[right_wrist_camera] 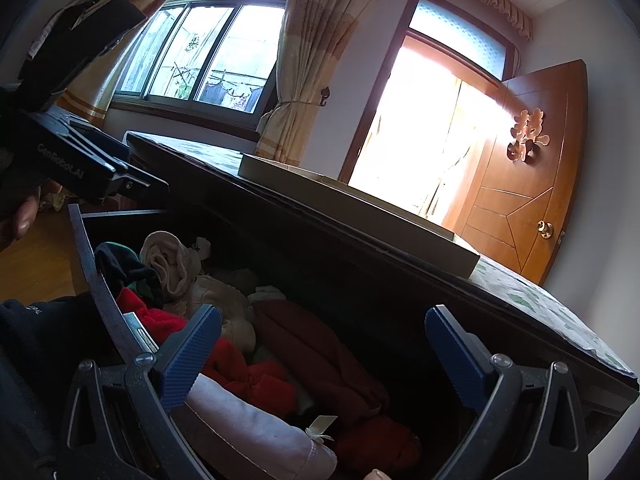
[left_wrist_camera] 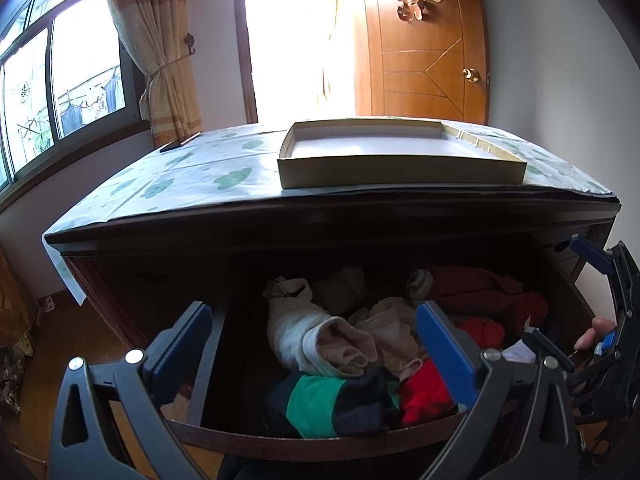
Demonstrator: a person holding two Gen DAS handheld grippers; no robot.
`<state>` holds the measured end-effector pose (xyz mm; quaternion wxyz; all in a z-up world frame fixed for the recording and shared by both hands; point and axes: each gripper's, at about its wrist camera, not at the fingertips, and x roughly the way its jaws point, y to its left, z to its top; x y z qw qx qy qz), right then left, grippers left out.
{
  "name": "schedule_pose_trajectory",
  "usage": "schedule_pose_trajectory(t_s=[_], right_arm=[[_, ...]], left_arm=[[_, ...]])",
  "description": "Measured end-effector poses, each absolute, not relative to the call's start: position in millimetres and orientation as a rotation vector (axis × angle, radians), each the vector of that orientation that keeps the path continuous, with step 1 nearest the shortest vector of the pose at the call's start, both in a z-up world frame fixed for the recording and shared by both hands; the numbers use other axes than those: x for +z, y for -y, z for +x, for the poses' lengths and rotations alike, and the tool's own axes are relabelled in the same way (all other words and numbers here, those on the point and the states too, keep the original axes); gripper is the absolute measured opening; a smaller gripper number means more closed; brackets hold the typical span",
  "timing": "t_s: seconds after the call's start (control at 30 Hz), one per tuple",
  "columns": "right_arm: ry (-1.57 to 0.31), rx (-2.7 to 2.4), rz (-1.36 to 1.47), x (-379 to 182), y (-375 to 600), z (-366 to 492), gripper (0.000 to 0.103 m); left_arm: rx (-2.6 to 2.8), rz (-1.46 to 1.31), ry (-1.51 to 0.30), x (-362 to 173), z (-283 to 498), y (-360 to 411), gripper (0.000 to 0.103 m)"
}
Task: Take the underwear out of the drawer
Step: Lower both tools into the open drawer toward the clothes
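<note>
The left gripper hangs over the pulled-out drawer with its blue-padded jaws spread wide and nothing between them; the right gripper hovers over the same drawer further toward its right end, jaws likewise spread and empty. In the left wrist view the right gripper shows at the drawer's right side, with fingertips of the person's hand on its handle.

The dark wooden desk carries a pale cloth with green cloud prints over its top. A shallow cardboard box lid lies near the desk's front edge, about the middle, open side up. A dark flat object, too small to identify, lies at the desk's rear left corner.

The drawer stands open below the front edge, packed with rolled underwear. A dark red bundle fills the rear right part. A navy and green roll lies against the front wall, with a bright red piece just beside it on the right. A white and beige roll sits behind them near the middle, touching a cream piece. In the right wrist view a pale pink piece with a small bow lies at the drawer's front, below the right gripper's left finger
</note>
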<state>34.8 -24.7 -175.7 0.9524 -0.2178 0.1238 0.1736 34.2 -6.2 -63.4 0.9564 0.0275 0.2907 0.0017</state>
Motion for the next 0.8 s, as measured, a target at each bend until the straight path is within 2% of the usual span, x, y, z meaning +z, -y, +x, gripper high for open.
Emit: schedule_pose_trajectory(t_s=[0.37,0.8], right_arm=[[-0.281,0.366,-0.437,-171.6,25.5,34.0,0.102],[-0.439,0.393,-0.408,-163.8,28.6,52.9,0.102]], left_arm=[[-0.001,0.06,-0.593,-61.7,34.4,4.9,0.103],[-0.014,0.096,-0.616,-61.3,37.9,6.0,0.103]])
